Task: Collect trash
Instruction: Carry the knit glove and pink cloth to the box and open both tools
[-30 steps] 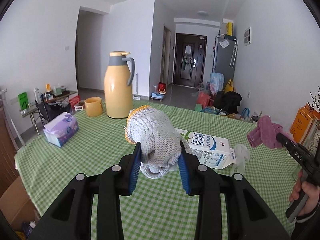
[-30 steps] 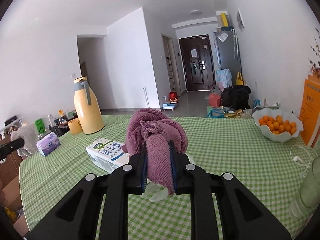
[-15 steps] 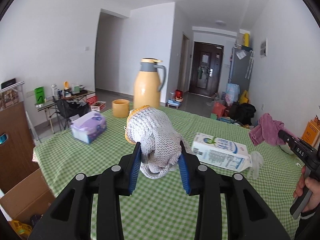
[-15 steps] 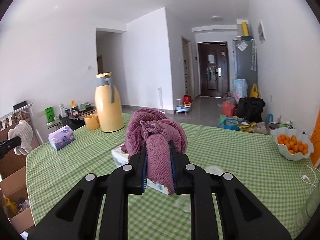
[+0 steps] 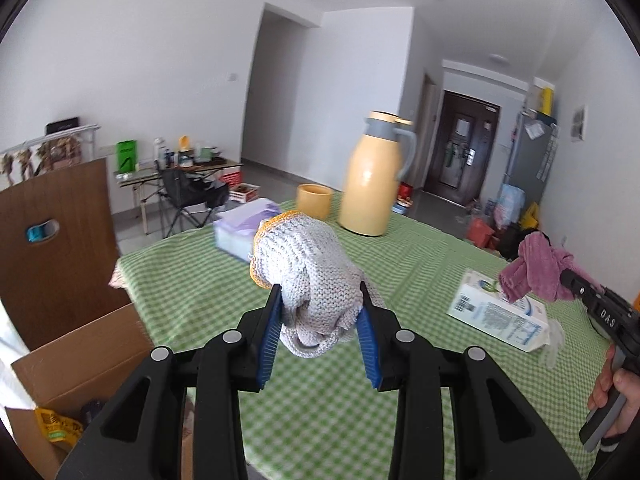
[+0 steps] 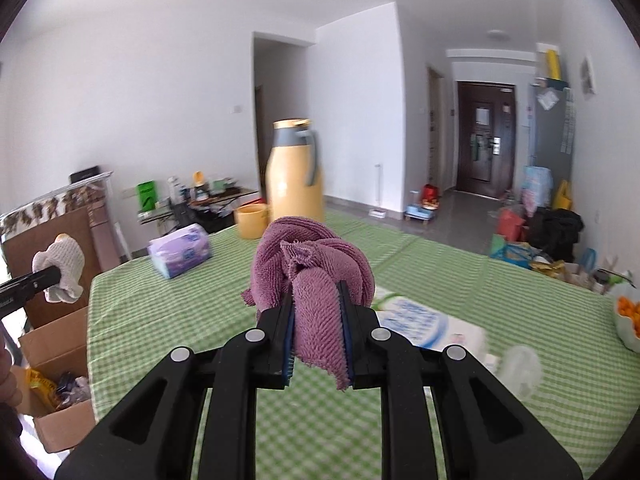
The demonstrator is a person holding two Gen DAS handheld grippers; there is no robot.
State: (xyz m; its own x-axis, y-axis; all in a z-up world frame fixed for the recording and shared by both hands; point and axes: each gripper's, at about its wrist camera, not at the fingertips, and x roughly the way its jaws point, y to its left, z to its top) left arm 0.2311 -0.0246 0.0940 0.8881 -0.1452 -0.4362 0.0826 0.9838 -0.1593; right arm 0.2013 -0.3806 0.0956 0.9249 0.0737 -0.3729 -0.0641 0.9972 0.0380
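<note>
Your left gripper (image 5: 320, 334) is pinching a bunched grey knitted glove w/ yellow cuff (image 5: 306, 264), blue pads pressed into both sides, held above the green-and-white checked tablecloth (image 5: 208, 280) near its left edge. Your right gripper (image 6: 318, 330) is clamped on a wadded purple terry cloth (image 6: 314, 268), jaws close together w/ a flap hanging down between them. An open brown cardboard box (image 5: 76, 364) sits on the floor at the table's near-left corner, wrappers visible inside. On the table: a white-and-blue milk carton (image 5: 496, 316) lying flat at right, a purple tissue pack (image 6: 180, 250) far left, a tall yellow thermos jug w/ grey handle (image 5: 374, 180) & a small yellow cup (image 5: 314, 200) at the far side. Your hand (image 5: 616, 392) shows at the right edge.
</note>
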